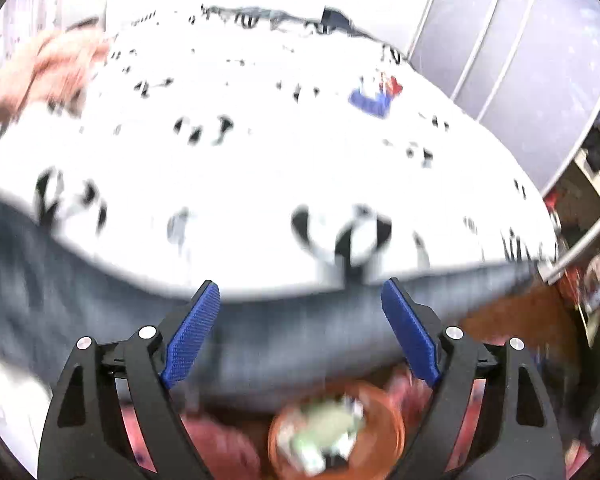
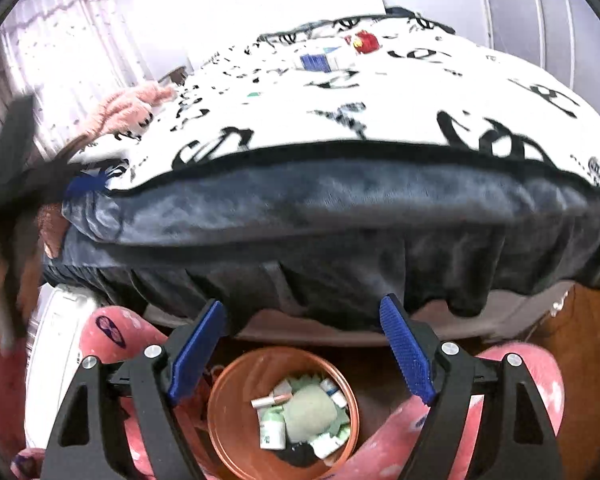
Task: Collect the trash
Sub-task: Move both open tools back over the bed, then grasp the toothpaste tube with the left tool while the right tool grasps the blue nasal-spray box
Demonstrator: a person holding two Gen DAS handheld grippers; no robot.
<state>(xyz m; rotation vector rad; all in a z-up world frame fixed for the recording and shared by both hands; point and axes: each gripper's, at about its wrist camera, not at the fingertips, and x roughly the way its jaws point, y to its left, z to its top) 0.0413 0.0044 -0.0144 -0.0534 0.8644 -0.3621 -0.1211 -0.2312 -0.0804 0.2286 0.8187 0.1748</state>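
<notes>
L gripper (image 1: 300, 300) is hanging over the bed edge w/ its blue pads (image 1: 190, 336) spread wide and nothing sitting btwn them; same for R gripper (image 2: 302, 322), jaws standing well apart, holding nothing. No earlier pic to compare, so only the open, empty state is showing.

Orange bin (image 2: 236, 432) is sitting on the floor at approx 6 o'clock in the R wrist view, directly below the gap btwn the R fingers. Trash is lying inside it: a pale green wad (image 2: 310, 412) in the middle, small white tubes and packets (image 2: 272, 434) around it, something dark at the bin's 6 o'clock side. In the L wrist view the same bin (image 1: 392, 420) is showing at 6 o'clock, heavily blurred, contents unclear.

Bed w/ a white, black-patterned cover (image 2: 400, 92) is filling the upper half of both views; a dark grey blanket (image 2: 340, 216) is draping over its near edge. On the cover, at approx 12 o'clock in the R view, a blue-and-white box (image 2: 318, 62) and a small red item (image 2: 366, 43) are lying near each other; in the L view they are showing at approx 1 o'clock (image 1: 370, 102). A pink fluffy thing (image 2: 128, 110) is lying at 10 o'clock. Pink spotted fabric (image 2: 520, 376) is flanking the bin at 4 and 8 o'clock.
</notes>
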